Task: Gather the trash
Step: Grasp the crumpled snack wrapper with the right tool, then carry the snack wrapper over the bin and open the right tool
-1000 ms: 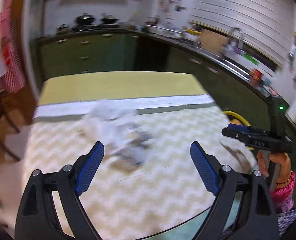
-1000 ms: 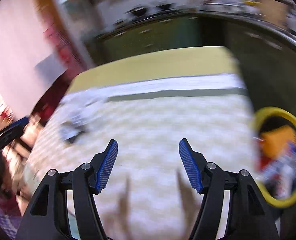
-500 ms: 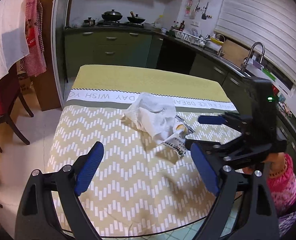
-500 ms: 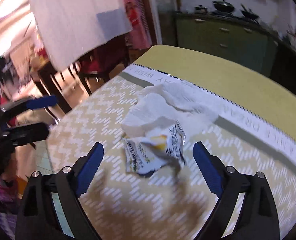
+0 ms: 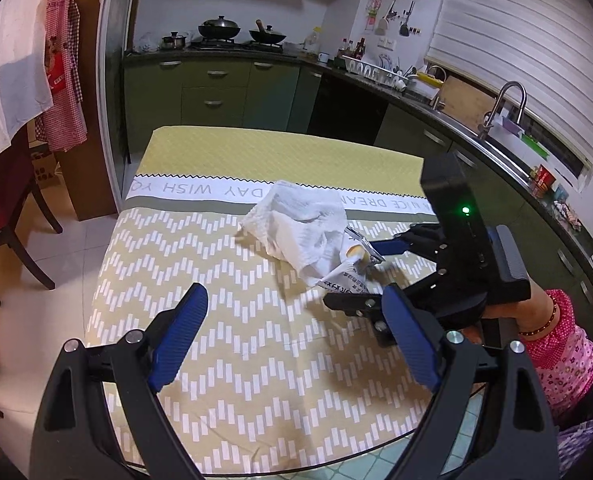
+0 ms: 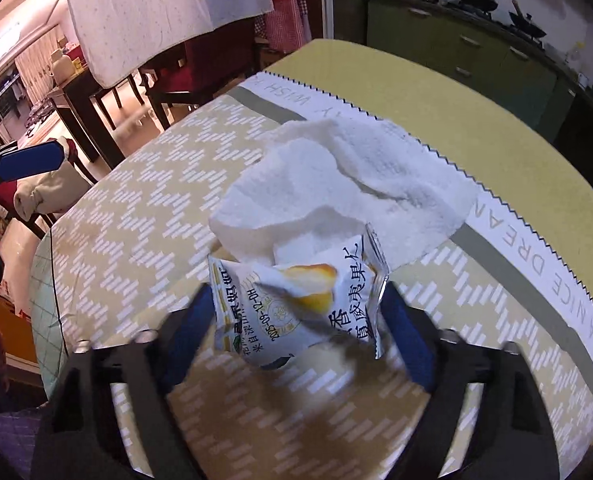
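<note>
White crumpled paper towel (image 5: pixel 304 224) and a printed snack wrapper (image 6: pixel 296 304) lie touching on the chevron-clothed table (image 5: pixel 224 344). Only the right wrist view shows the closing right tongs (image 6: pixel 300 320) flanking the wrapper; the left tongs (image 5: pixel 296 340) hover wide, empty.

Green kitchen cabinets (image 5: pixel 232 88); white blinds (image 5: pixel 528 44); tiled floor (image 5: pixel 72 248).

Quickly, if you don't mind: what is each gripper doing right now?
Left gripper: open, empty, above the tablecloth.
Right gripper: jaws closing around the snack wrapper beside the paper towel; not yet clamped.
</note>
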Tool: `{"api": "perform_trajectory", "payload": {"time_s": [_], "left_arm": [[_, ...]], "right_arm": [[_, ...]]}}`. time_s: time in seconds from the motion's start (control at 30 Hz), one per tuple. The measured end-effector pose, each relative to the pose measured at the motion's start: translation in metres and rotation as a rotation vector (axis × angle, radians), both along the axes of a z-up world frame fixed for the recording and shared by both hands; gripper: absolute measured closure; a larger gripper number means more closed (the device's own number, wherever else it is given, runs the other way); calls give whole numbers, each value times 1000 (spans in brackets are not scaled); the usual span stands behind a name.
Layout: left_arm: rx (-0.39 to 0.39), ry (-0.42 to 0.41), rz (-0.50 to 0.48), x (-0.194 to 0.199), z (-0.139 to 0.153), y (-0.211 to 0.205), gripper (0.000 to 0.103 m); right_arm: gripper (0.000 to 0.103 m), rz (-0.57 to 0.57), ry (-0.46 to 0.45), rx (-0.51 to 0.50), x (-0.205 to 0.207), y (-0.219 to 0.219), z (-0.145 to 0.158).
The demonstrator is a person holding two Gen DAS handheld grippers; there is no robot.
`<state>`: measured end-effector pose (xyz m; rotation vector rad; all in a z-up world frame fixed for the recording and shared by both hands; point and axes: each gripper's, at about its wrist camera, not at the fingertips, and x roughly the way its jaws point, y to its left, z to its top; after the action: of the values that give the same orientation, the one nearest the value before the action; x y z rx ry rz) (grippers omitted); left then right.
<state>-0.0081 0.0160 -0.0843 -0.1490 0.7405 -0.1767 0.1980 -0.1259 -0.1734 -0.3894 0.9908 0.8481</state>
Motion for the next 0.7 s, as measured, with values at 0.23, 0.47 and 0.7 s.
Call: {"api": "perform_trajectory", "payload": {"time_s": [0.23,0.47,0.7], "left_arm": [[0,1,-9,2,0,-3,19],[6,-1,-28,6,2,-8,19],[4,-7,-58,11,4,-18,19]], "right_arm": [[40,-30,10,23,0,-6,4],[40,-104,13,119,-12,-51,27],[40,-342,-42,207,-28,-165,57]]}}
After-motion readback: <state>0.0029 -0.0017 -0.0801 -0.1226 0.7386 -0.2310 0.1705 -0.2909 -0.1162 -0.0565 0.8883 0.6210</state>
